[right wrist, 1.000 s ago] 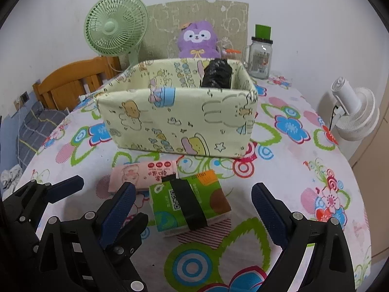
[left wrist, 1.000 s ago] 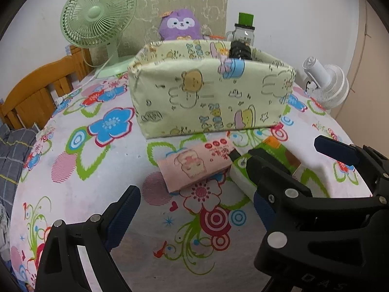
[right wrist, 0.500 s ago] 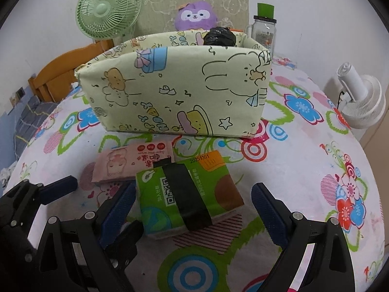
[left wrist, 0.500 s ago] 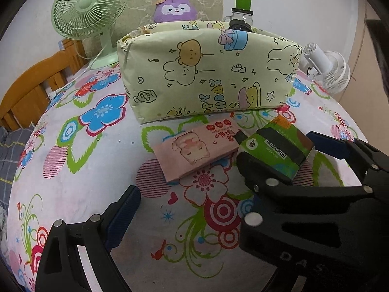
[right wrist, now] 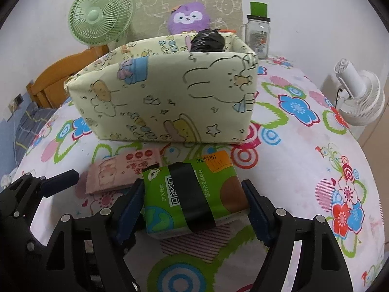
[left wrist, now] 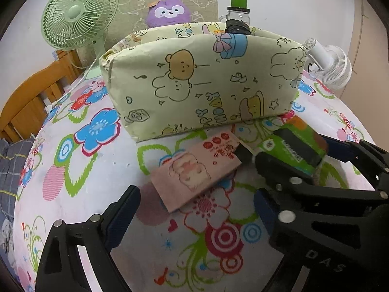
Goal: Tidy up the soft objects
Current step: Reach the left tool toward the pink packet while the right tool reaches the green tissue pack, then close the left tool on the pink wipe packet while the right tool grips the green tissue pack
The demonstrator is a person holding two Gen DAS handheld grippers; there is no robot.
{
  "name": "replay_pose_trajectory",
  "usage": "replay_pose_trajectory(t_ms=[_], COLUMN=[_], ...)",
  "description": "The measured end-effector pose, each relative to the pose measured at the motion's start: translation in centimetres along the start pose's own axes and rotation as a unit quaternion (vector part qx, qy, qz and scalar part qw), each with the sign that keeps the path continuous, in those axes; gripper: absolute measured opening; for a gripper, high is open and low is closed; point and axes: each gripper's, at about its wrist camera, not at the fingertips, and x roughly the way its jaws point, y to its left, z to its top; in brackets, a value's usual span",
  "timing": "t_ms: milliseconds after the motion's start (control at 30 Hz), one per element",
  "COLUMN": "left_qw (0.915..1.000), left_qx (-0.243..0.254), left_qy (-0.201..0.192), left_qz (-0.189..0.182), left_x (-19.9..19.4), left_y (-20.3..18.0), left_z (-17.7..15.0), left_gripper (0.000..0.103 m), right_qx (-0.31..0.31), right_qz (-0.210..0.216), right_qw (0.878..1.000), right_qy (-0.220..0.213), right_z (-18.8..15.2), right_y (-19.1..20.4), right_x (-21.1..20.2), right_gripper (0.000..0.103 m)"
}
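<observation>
The left gripper (left wrist: 194,209) is hovering with jaws spread, the pink tissue pack (left wrist: 194,170) lying just beyond its fingertips. To its right, the right gripper (right wrist: 194,204), angled downward, has just been closing and is clasping the green tissue pack (right wrist: 192,194), near the fabric bin (right wrist: 170,97).

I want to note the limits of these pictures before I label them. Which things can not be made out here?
- Inside of the fabric box: both views, hidden by its front wall; only a black bundle shows above the rim.
- Purple plush: lower body hidden behind the box.
- Green tissue pack: left wrist view, partly covered by the right gripper.
</observation>
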Motion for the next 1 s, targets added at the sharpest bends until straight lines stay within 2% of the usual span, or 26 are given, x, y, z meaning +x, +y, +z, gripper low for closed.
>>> replay_pose_trajectory(t_ms=[467, 733, 1000], left_qw=[0.9994, 0.9993, 0.999], left_qx=[0.032, 0.038, 0.04], left_qy=[-0.002, -0.002, -0.003], left_qz=[0.013, 0.004, -0.022], left_x=[1.4, 2.2, 1.8], left_y=[0.5, 0.4, -0.1], left_z=[2.0, 2.8, 2.8], left_gripper=[0.096, 0.095, 0.072], right_qx=[0.019, 0.031, 0.035], right_qz=[-0.019, -0.021, -0.019], right_qw=[1.0, 0.999, 0.999], right_qy=[0.0, 0.006, 0.008], right_z=[1.3, 1.7, 1.7], right_y=[-1.2, -1.9, -2.1], right_x=[0.8, 1.4, 1.5], right_gripper=[0.08, 0.08, 0.08])
